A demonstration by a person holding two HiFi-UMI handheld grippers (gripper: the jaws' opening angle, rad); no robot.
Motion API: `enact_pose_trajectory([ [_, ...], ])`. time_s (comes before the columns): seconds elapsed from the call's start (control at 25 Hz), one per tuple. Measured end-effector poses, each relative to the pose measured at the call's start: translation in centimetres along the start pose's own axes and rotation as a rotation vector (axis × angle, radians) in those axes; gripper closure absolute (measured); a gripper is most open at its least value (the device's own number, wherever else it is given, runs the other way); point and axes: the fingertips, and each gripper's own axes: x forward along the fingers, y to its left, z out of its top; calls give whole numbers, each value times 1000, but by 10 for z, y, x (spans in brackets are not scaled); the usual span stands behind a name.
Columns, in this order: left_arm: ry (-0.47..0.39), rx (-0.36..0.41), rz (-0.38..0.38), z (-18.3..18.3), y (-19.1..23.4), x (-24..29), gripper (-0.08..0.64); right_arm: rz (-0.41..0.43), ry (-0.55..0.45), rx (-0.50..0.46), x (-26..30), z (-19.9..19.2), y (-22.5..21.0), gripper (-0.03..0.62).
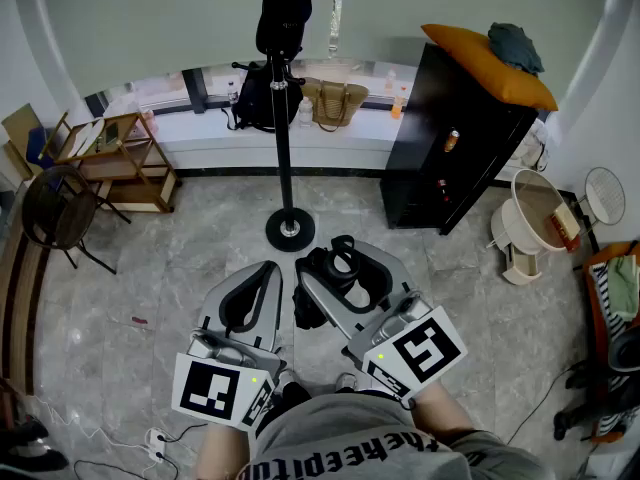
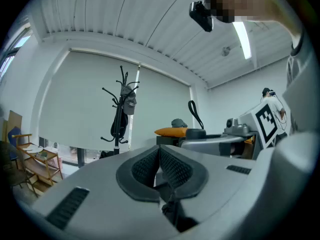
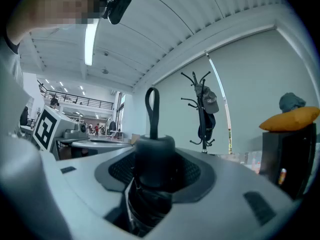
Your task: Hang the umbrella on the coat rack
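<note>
A folded black umbrella (image 1: 338, 268) stands between the pads of my right gripper (image 1: 346, 274), which is shut on it. In the right gripper view the umbrella's round handle (image 3: 154, 151) sticks up from the jaws, its strap loop (image 3: 151, 106) upright above it. My left gripper (image 1: 266, 274) is just to its left, shut with nothing in it; its pads (image 2: 170, 166) meet at the tips. The black coat rack (image 1: 283, 118) stands ahead, its round base (image 1: 290, 230) on the floor just beyond both grippers. A dark bag and a cap (image 3: 210, 100) hang on the coat rack (image 3: 202, 116).
A black cabinet (image 1: 460, 138) with an orange cushion on top stands to the right. At the left are a wooden shelf unit (image 1: 120, 163) and a black chair (image 1: 58, 210). A white basket (image 1: 530, 223) sits at the far right. Bags (image 1: 330, 103) line the window ledge behind the rack.
</note>
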Motion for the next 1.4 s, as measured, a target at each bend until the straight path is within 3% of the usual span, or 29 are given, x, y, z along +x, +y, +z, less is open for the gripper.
enact_pose_trajectory([
  [0.32, 1, -2, -7, -1, -2, 2, 543, -2, 5, -3, -3, 1, -1, 382],
  [0.68, -1, -16, -39, -4, 28, -1, 543, -35, 43, 17, 24, -11, 8, 380],
  [1.04, -9, -5, -91, -6, 64, -16, 543, -155, 28, 13, 46, -11, 16, 380],
  [1.4, 4, -14, -67, -12, 81, 3, 543, -187, 61, -2, 58, -15, -5, 380],
])
